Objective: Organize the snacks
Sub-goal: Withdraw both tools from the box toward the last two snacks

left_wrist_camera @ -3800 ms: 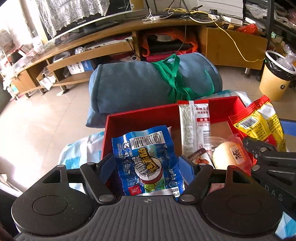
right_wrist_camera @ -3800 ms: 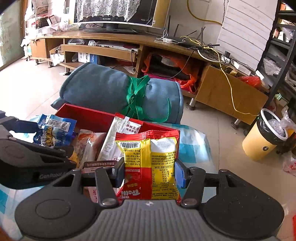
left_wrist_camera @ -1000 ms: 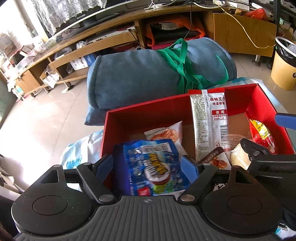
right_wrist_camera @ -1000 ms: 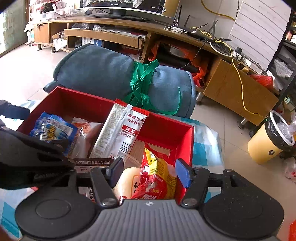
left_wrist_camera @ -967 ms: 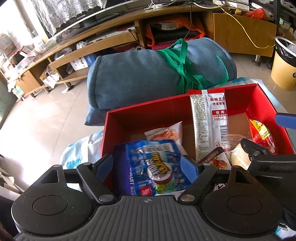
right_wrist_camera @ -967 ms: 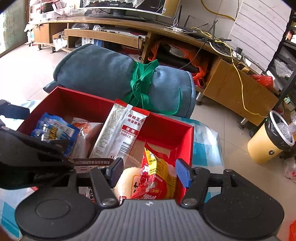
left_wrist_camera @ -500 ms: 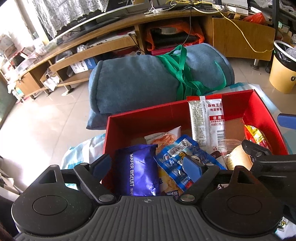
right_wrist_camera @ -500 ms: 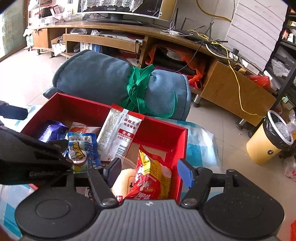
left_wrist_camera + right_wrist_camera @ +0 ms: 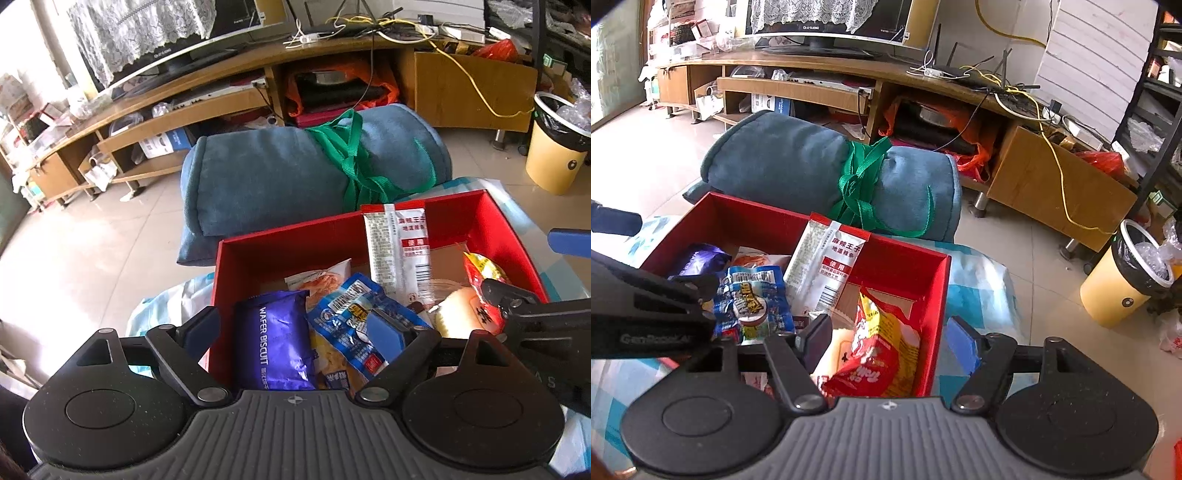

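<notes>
A red box holds a purple wafer pack, a blue snack packet, a long white packet, a pale bun and a red-and-yellow packet. My left gripper hangs open over the box's near left corner, with the purple pack and the blue packet lying loose below it. My right gripper has its jaws opening. The red-and-yellow packet rests in the box under them, and no pad presses on it. The box's right wall also passes between its fingers.
A rolled blue cushion tied with a green strap lies right behind the box. The box sits on a light blue chequered cloth. A yellow bin stands on the tiled floor to the right, and a wooden TV bench runs along the back.
The left gripper has let go of the blue packet, which now lies in the box beside a purple pack newly in view. Both grippers' jaws have widened and both have drawn back a little.
</notes>
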Demonstrator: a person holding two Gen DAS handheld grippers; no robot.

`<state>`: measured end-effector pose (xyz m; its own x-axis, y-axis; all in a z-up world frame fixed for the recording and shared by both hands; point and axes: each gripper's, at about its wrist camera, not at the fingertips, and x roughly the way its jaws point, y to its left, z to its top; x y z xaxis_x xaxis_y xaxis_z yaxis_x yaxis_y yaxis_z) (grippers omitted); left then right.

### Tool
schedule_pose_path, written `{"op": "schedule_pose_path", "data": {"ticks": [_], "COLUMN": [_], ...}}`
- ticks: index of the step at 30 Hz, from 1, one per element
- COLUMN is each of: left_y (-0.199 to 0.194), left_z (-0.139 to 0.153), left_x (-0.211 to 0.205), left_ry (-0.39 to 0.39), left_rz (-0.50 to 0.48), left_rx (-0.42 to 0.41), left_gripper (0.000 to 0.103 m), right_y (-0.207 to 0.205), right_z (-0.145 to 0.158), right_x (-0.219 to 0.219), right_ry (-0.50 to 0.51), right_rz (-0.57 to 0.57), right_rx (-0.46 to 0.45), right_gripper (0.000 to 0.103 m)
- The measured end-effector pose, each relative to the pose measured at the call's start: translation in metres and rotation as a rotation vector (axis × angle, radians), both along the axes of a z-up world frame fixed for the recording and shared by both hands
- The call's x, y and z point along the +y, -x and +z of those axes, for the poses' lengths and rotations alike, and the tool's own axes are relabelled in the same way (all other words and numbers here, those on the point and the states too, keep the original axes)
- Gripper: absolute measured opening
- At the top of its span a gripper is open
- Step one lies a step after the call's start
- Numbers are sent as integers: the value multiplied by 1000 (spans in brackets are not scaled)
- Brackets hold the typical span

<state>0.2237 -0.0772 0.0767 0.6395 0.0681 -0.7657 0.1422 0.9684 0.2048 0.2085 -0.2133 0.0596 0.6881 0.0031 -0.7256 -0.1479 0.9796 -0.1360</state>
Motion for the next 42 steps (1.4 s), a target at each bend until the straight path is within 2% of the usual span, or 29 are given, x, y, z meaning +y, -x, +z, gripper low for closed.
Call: {"op": "schedule_pose_path", "data": {"ticks": [6, 12, 16, 23, 26, 32, 37, 39, 42], "left_y": [20, 52, 77, 114, 120, 125, 130, 133, 134], "left_z": [6, -4, -19, -59, -78, -102, -94, -91, -87], "left_x": [3, 11, 17, 26, 33, 38, 38, 37, 38], "left_ry": [25, 56, 65, 73, 51, 69, 93, 106, 112], "left_rz": [-25, -74, -114, -185, -192, -218, -233, -237, -228], "left_rx": [-5, 59, 127, 303, 365, 463, 446, 441, 439], "left_gripper": [93, 93, 93, 93, 93, 94, 73, 61, 56], "right_y": [20, 47, 65, 85, 87, 79, 62, 55, 49], "right_z": [8, 7, -3, -25, -38, -53, -64, -70, -74], "right_x": [-7, -12, -18, -28, -38, -60, -76, -81, -90], "right_ry": [-31, -18, -25, -34, -61, -100, -147, -184, -303], "right_rz": [15, 39, 54, 92, 98, 64, 20, -25, -146], "right_rx": [5, 20, 65, 171, 235, 308, 358, 381, 415], "right_gripper": [66, 66, 66, 66, 66, 66, 66, 66, 66]}}
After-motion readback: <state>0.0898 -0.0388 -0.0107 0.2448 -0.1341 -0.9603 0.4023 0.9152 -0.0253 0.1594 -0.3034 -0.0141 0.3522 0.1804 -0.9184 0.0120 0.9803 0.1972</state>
